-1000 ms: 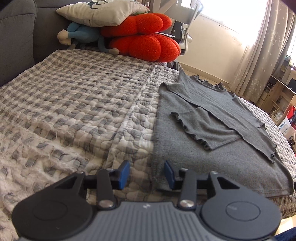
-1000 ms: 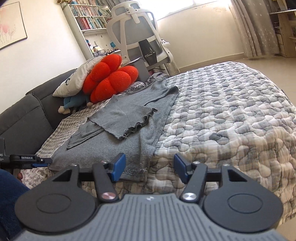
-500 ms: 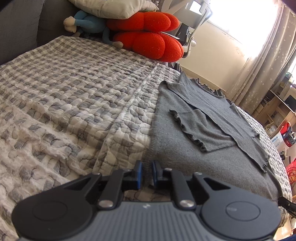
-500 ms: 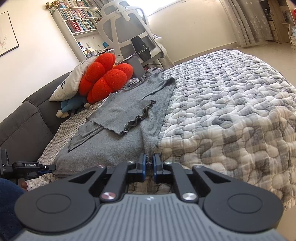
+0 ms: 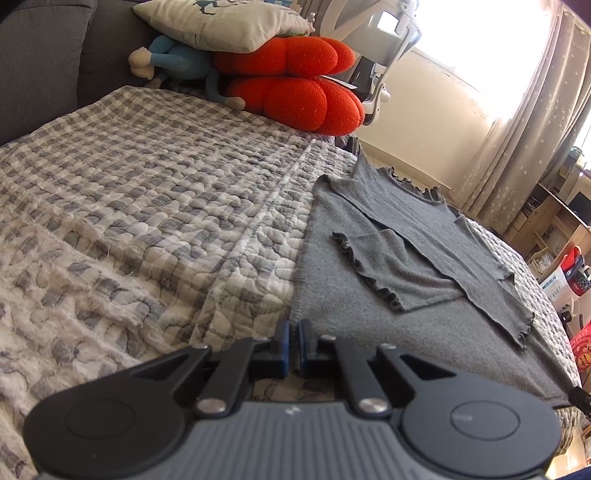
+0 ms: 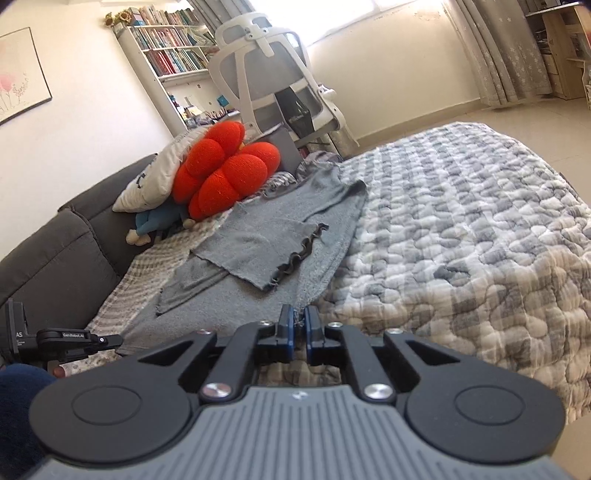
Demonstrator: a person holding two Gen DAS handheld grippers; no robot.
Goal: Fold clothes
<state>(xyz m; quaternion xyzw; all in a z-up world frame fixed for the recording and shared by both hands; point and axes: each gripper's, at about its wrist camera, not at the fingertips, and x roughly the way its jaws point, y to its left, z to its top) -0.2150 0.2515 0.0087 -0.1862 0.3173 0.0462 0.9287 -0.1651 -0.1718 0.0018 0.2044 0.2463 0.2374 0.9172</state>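
**Both sets of fingers close on the hem of a grey top**

Closing in from wide apart a second ago, the left gripper (image 5: 291,341) and right gripper (image 6: 300,334) now each pinch a bottom corner of the grey top (image 5: 413,266), their blue pads nearly together with only the thin knit hem between them. The garment stretches away ahead of both sets of fingers on the quilted bed (image 5: 147,221), laid flat, its frilled sleeves (image 6: 266,254) already crossed inward over the body. Holding the two near corners at once suggests the hem is about to be carried away from the fingers toward the neckline (image 5: 413,184), halving the top's length. Beyond the far end of the garment sit a red cushion (image 6: 225,170) and a pillow (image 5: 221,22), near enough to crowd the fold's landing spot.
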